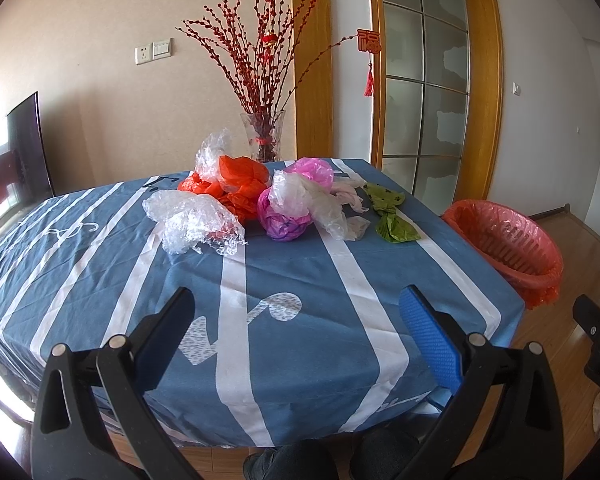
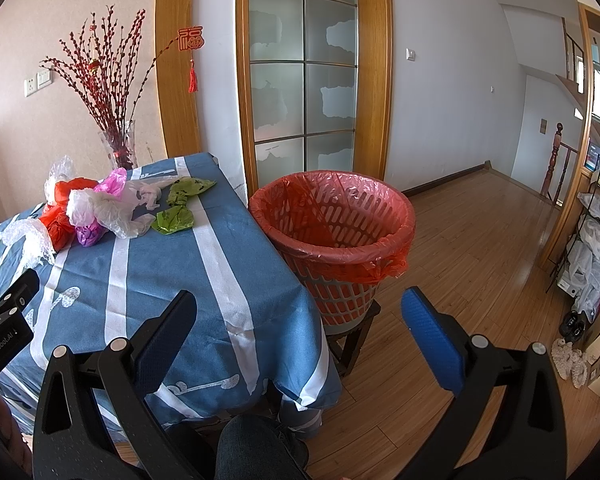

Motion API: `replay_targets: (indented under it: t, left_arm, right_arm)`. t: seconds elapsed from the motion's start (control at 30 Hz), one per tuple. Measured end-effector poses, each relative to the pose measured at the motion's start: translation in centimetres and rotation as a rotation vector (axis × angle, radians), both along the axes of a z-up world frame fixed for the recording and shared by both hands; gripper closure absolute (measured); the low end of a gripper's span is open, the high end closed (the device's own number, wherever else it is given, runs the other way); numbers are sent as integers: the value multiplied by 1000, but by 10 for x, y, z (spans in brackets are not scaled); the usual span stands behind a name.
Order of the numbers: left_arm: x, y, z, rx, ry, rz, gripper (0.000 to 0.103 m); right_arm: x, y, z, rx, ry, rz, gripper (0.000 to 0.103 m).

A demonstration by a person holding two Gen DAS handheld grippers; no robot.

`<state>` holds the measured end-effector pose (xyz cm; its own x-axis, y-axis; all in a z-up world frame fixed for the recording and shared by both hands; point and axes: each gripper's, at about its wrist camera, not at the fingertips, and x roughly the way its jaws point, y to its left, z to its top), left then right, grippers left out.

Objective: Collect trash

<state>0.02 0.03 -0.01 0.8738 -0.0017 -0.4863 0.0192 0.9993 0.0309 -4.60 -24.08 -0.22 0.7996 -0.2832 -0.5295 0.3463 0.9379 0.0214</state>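
Where a blue striped tablecloth [image 1: 284,280] covers the table, crumpled plastic bags [image 1: 260,200] lie heaped at its far end; lined wastebasket [image 2: 332,240] beside, on wood flooring [image 2: 480,260]. Left gripper [image 1: 296,312] and right gripper [image 2: 300,316]: raised, spread wide, empty.

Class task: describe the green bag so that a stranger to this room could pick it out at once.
Start at the blue striped table, then its far end, where crumpled bags lie. The green bag lies at the edge of that pile nearest the red-lined bin. It alone is green, printed with dark marks.
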Motion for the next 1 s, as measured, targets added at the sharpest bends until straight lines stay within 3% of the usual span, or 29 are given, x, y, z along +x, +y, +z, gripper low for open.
replay_targets:
  t: [0.27,0.57,0.83,1.0]
  left_arm:
    - [7,-3,-8,5,8,11,4]
    - [34,33,-11,-45,52,63,4]
    - [78,87,9,-68,38,177,4]
    - [115,113,23,-84,33,222,4]
  right_arm:
    - [5,0,0,5,11,11,2]
    - [39,15,-2,-23,25,68,2]
    - [105,31,4,21,28,158,3]
    - [168,37,-1,72,82,205,17]
